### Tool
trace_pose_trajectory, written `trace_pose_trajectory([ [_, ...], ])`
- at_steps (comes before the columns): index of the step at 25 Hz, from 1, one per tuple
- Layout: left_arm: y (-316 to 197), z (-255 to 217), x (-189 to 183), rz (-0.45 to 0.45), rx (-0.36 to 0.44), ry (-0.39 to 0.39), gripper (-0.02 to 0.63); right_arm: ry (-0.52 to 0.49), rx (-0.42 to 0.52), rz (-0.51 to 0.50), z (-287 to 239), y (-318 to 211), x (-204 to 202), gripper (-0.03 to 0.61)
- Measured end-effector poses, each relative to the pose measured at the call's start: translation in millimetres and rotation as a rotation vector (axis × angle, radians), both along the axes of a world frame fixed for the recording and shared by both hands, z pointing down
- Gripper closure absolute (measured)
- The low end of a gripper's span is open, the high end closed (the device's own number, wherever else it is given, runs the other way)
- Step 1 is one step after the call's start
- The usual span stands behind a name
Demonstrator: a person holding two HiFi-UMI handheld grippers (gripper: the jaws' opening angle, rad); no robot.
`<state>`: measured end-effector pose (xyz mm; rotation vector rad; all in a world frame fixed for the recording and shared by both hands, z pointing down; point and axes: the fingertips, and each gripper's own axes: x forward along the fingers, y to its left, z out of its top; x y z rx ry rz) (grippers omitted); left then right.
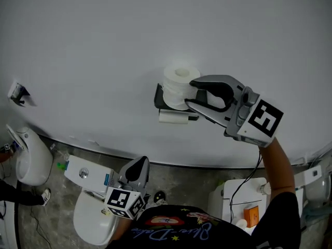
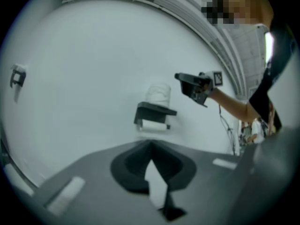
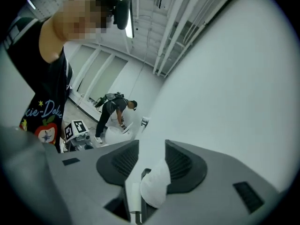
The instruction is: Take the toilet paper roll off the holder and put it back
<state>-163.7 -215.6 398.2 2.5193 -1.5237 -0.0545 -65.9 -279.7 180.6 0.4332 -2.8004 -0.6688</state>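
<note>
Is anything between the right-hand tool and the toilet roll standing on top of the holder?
Nothing visible. The right tool has its jaws open right at the toilet roll atop the black holder; only air between.

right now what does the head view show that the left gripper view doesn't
Only the head view: the white ceramic toilet below, and a small orange box at lower right.
Only the left gripper view: the ceiling pipes overhead.
Both: the white toilet paper roll standing upright on top of the black wall holder, a second roll hung beneath it, and the right gripper, jaws apart, beside the upright roll.
</note>
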Motion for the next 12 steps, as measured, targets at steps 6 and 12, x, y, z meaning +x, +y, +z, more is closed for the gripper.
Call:
trace_pose_trajectory([
  [6,-30.0,7.5,-13.0,0.032,-0.032,0.062,0.617,0.227,0.027,0.003,13.8,-40.3,-19.4,0.405],
  [12,-44.4,19.0,-27.1,0.032,-0.067,0.074,0.617,0.495,-0.03,-0.006,30.0,-67.5,-20.7,0.366],
])
